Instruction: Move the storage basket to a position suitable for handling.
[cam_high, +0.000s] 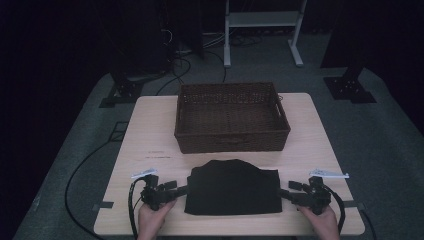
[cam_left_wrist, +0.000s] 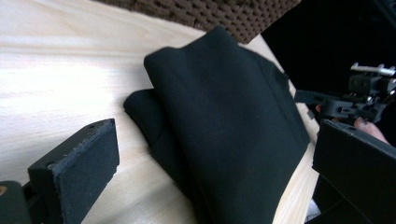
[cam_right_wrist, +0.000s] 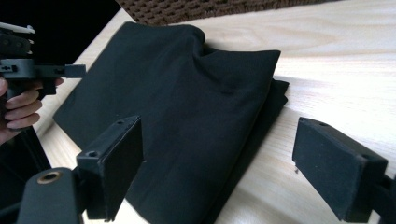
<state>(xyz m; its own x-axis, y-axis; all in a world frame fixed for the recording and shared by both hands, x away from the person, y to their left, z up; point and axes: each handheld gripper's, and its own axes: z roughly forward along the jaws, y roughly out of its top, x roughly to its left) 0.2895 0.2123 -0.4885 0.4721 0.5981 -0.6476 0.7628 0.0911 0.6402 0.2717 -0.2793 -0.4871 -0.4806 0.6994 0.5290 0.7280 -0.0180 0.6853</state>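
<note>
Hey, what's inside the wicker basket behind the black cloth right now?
The wicker basket looks empty: its woven floor shows bare in the high view. The strip just behind its near wall is hidden. The folded black cloth lies outside, on the table.

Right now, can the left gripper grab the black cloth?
Probably yes. The left gripper is open at the cloth's left edge, with bare table around it and nothing between them.

Two black handheld grippers: the left gripper (cam_high: 181, 189) and right gripper (cam_high: 283, 192) each have blocky, flat-padded jaws with screw holes, a pale plate on top and a trailing black cable (cam_high: 132, 210).
</note>
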